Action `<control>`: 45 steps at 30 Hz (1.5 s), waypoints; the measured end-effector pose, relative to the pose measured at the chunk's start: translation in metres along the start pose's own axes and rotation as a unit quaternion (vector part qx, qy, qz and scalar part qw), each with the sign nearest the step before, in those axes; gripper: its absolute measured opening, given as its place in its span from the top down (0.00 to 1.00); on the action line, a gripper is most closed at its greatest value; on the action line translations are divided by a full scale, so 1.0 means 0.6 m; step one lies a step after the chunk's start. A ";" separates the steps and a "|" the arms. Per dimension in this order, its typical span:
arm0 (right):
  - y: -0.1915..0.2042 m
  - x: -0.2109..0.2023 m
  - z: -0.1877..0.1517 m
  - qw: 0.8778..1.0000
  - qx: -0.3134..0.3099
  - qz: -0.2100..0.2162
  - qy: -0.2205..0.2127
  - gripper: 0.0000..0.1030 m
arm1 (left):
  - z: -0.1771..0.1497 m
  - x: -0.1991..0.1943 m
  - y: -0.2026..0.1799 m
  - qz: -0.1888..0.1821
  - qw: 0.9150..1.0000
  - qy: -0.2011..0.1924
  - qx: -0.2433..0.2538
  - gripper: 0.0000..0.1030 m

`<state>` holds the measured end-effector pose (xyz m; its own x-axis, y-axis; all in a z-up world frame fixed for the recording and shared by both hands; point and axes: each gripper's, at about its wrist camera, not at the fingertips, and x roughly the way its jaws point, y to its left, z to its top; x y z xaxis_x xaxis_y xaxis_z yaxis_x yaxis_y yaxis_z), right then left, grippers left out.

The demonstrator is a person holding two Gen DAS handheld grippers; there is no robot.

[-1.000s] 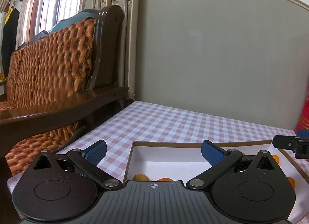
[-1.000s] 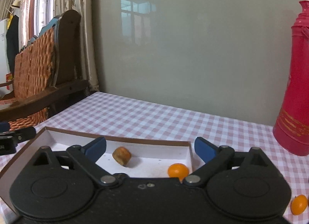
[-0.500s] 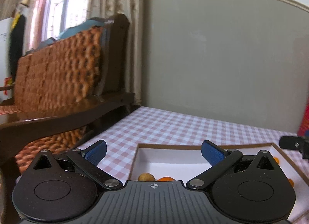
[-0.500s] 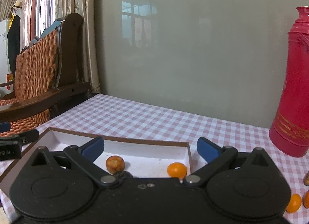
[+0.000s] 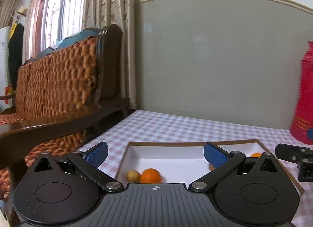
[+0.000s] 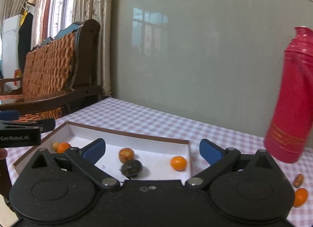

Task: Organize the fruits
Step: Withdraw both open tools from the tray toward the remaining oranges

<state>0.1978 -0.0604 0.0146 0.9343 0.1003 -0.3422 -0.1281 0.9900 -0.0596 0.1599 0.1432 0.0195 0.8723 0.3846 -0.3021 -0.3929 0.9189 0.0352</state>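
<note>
Several fruits already in the white box (image 6: 187, 154). Two more fruits (image 6: 300, 196) left out on the surface (image 6: 156, 121). Both fingers (image 6: 93, 149) wide open, holding nothing.

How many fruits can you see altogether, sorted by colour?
From the right wrist view:
Orange fruits: 4
Tan fruit: 1
Dark fruit: 1
Brownish fruit: 1
Total: 7. Five lie in the box; two are on the tablecloth.
</note>
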 end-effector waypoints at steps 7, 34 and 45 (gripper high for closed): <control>-0.016 -0.052 -0.016 1.000 -0.007 -0.023 -0.007 0.06 | -0.027 -0.055 -0.035 -0.044 0.999 0.014 0.023 0.00; -0.179 -0.236 -0.119 0.991 0.048 -0.122 0.004 0.13 | -0.064 -0.172 -0.238 -0.188 0.979 -0.028 0.073 0.00; -0.240 -0.257 -0.153 0.985 0.060 -0.158 0.021 0.22 | -0.078 -0.171 -0.329 -0.228 0.969 -0.023 0.096 0.00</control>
<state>0.0415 -0.2277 -0.0104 0.9063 -0.2157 -0.3634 0.2091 0.9762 -0.0580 0.1344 -0.0814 -0.0009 0.9560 -0.0656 -0.2861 0.0939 0.9919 0.0861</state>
